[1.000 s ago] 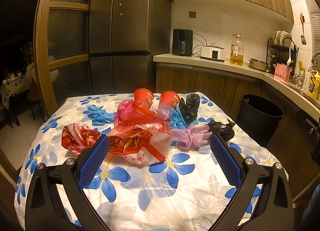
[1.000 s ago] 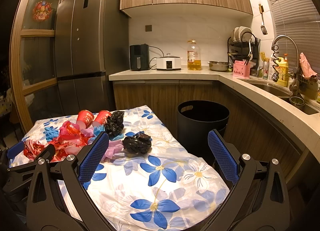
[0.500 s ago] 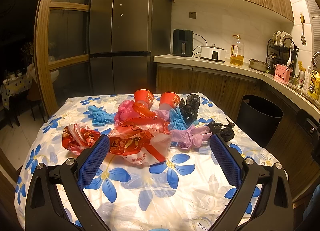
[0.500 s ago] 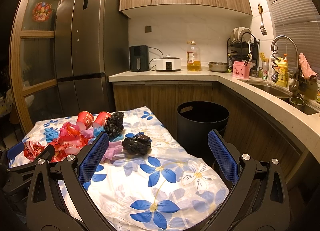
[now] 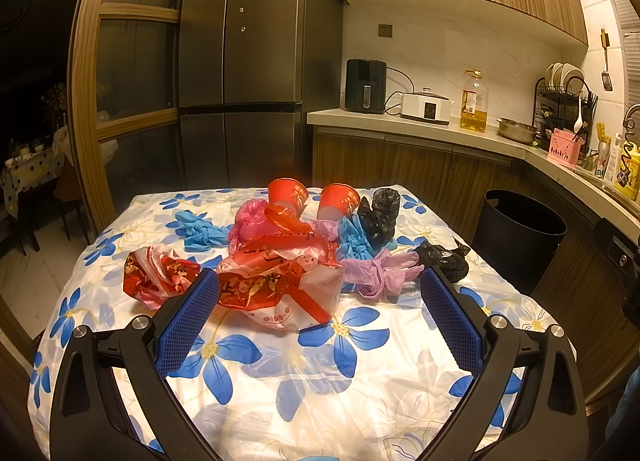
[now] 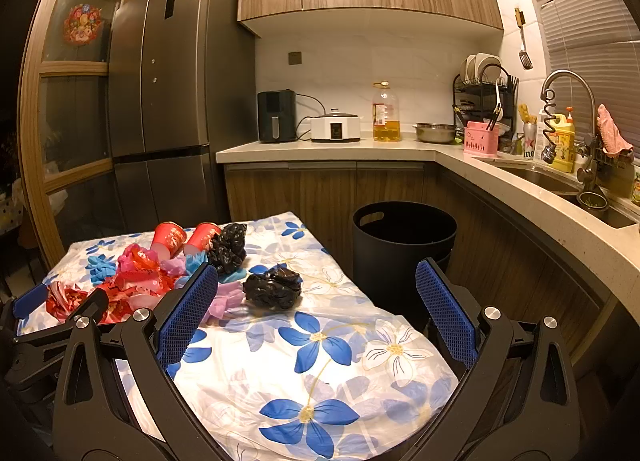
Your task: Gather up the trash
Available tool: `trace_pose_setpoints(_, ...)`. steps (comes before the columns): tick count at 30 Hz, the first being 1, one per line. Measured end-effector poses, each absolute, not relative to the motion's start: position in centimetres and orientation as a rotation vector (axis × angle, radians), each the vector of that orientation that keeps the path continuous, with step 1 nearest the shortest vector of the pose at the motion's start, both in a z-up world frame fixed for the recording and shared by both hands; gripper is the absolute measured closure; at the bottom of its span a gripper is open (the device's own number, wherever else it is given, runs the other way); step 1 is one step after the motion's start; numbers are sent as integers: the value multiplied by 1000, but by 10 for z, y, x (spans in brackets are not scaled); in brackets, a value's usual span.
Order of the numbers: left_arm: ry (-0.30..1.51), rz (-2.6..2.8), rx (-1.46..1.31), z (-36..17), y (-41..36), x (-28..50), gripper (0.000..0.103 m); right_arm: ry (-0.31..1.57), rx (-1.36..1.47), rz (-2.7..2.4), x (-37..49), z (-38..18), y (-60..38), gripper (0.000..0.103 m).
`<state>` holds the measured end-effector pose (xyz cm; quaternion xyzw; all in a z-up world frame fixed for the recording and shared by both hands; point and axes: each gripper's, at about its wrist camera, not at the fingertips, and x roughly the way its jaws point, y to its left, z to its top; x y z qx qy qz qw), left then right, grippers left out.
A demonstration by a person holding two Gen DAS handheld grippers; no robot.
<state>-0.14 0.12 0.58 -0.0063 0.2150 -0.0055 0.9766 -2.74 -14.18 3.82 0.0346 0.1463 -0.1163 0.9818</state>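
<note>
Trash lies in a heap on the flowered tablecloth (image 5: pixel 320 373): a red-and-white plastic bag (image 5: pixel 280 281), a crumpled red bag (image 5: pixel 156 273), two red paper cups (image 5: pixel 288 193), blue gloves (image 5: pixel 200 229), a purple glove (image 5: pixel 380 273), and black bags (image 5: pixel 444 257). My left gripper (image 5: pixel 316 293) is open and empty, just short of the red-and-white bag. My right gripper (image 6: pixel 316 289) is open and empty, with a crumpled black bag (image 6: pixel 274 287) ahead between its fingers. A black trash bin (image 6: pixel 404 237) stands on the floor right of the table.
A wooden counter (image 6: pixel 520 189) with a sink (image 6: pixel 560 177) runs along the right, close to the bin. A tall fridge (image 5: pixel 244 73) stands behind the table. My left gripper shows at the left edge of the right wrist view (image 6: pixel 48 301).
</note>
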Motion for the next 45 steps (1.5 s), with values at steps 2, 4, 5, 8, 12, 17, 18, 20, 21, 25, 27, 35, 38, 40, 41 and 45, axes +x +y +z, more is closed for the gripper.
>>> trace_pose_setpoints(2, 433, -11, -13, 6, 1, -2, 6, 295, 70, -234, -27, 38, -142, 5)
trace_pose_setpoints(4, 432, -11, -12, 5, 2, -2, 6, 295, 69, -234, -27, 38, -142, 5)
trace_pose_setpoints(5, 432, -10, -12, 5, 2, -2, 6, 295, 69, -235, -27, 38, -142, 5)
trace_pose_setpoints(8, 433, -11, -14, 6, 2, -2, 6, 294, 70, -235, -28, 38, -143, 5)
trace_pose_setpoints(12, 432, -11, -14, 6, 1, -2, 6, 295, 71, -236, -28, 38, -144, 5)
trace_pose_setpoints(17, 430, -8, -14, 6, 1, -2, 6, 296, 74, -236, -28, 35, -147, 5)
trace_pose_setpoints(18, 429, -7, -14, 6, 1, -2, 6, 297, 75, -237, -28, 35, -148, 5)
trace_pose_setpoints(20, 431, -8, -15, 6, 1, -2, 6, 301, 77, -237, -27, 32, -149, 5)
trace_pose_setpoints(21, 431, -8, -16, 6, 0, -1, 6, 303, 78, -237, -25, 31, -149, 5)
trace_pose_setpoints(25, 433, -10, -17, 4, -1, 0, 6, 309, 78, -236, -21, 26, -150, 5)
trace_pose_setpoints(27, 436, -13, -18, 2, -2, 3, 6, 312, 79, -234, -19, 23, -151, 5)
trace_pose_setpoints(35, 445, -36, -34, -25, -2, 24, 7, 330, 92, -209, -3, 8, -159, 5)
trace_pose_setpoints(38, 458, -49, -33, -37, -8, 36, 10, 336, 101, -203, 5, 0, -164, 5)
trace_pose_setpoints(40, 472, -69, -36, -46, -14, 46, 12, 333, 103, -200, 9, -5, -167, 5)
trace_pose_setpoints(41, 480, -84, -39, -50, -18, 51, 12, 329, 104, -198, 11, -6, -168, 5)
trace_pose_setpoints(45, 488, -124, -41, -60, -32, 68, 22, 321, 103, -193, 21, -15, -175, 9)
